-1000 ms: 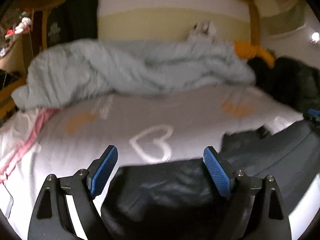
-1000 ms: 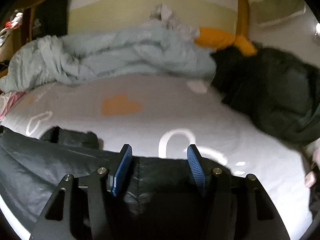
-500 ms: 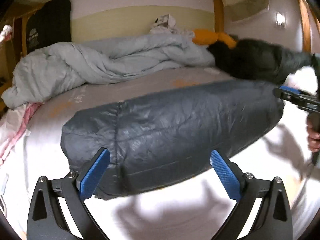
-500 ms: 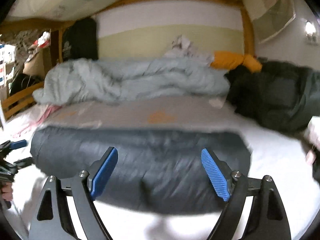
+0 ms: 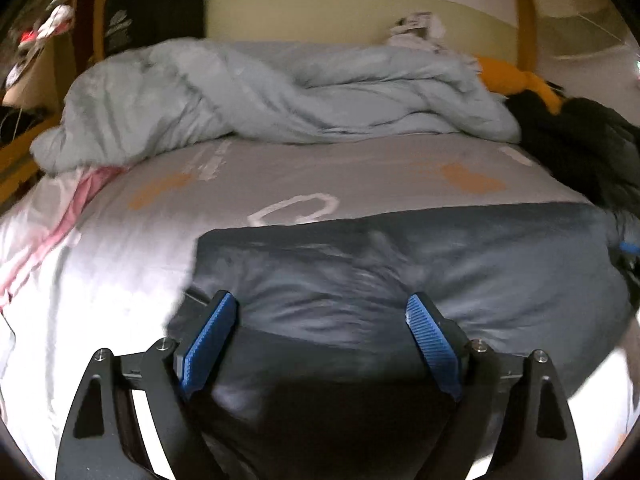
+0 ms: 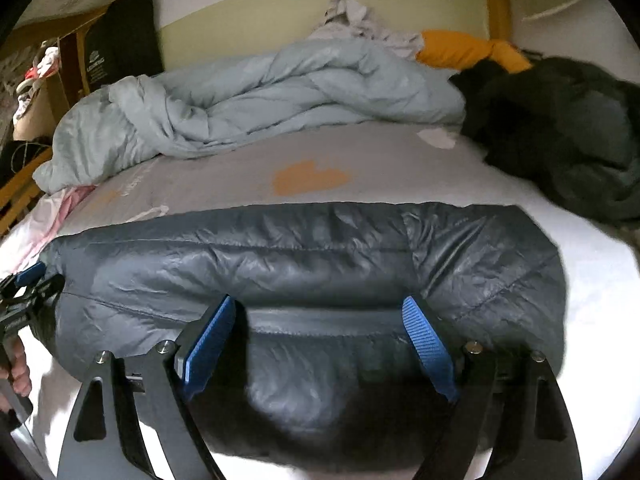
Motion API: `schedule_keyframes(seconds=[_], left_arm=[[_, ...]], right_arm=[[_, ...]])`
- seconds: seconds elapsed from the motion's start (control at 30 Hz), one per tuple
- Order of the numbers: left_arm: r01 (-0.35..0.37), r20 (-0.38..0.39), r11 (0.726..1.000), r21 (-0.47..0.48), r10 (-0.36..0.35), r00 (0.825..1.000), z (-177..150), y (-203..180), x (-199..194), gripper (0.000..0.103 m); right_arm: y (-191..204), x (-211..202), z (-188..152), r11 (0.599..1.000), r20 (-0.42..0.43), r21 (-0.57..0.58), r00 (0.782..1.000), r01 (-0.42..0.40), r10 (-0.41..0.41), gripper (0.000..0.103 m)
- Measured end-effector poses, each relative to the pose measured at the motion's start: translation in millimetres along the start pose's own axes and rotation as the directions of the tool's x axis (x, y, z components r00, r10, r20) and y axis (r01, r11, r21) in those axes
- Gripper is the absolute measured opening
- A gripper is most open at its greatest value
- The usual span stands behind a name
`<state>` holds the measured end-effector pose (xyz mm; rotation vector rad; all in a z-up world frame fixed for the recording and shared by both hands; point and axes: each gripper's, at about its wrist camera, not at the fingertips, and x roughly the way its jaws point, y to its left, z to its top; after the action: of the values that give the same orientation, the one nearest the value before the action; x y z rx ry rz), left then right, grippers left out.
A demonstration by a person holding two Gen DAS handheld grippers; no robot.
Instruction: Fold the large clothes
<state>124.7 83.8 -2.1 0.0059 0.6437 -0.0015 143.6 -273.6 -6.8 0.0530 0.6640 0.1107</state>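
Note:
A dark grey quilted down jacket (image 6: 312, 264) lies folded into a long band across the near part of the bed, also filling the lower left wrist view (image 5: 400, 272). My left gripper (image 5: 320, 344) is open, its blue pads wide apart over the jacket's left end. My right gripper (image 6: 316, 344) is open over the jacket's near edge, right of its middle. The left gripper also shows at the far left of the right wrist view (image 6: 28, 292), held by a hand. Neither gripper holds fabric.
A crumpled pale blue duvet (image 6: 248, 96) lies along the back of the bed (image 6: 372, 152). A dark green coat (image 6: 560, 120) and an orange garment (image 6: 468, 52) lie at the back right. Pink-and-white cloth (image 5: 48, 232) lies at the left edge.
A second ago both grippers were low at the jacket's edge, the right jaws narrower. Half a second ago they had drawn back from the folded jacket. Now both are close over it again, open.

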Motion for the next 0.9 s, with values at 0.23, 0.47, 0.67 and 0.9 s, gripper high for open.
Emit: schedule_keyframes(seconds=[0.23,0.47,0.67,0.9], left_arm=[[0.007,-0.064,0.998,-0.069,-0.011,0.998,-11,16,40,0.092],[-0.001,-0.111,0.997,-0.071,-0.007,0.994,-14,16,53,0.096],[-0.014,-0.110,0.997,-0.078,0.005,0.994,-18,16,54,0.102],[-0.020,-0.135,0.997,-0.075,0.009,0.991,-18,16,59,0.103]], right_arm=[[3,22,2,0.996,0.019,-0.046,0.997,0.076,-0.075,0.087],[-14,18,13,0.992,0.044,-0.011,0.991,0.125,-0.125,0.087],[-26,62,13,0.999,-0.151,-0.044,0.989,-0.016,0.009,0.088],[-20,63,2,0.997,-0.076,-0.073,0.996,0.038,-0.043,0.088]])
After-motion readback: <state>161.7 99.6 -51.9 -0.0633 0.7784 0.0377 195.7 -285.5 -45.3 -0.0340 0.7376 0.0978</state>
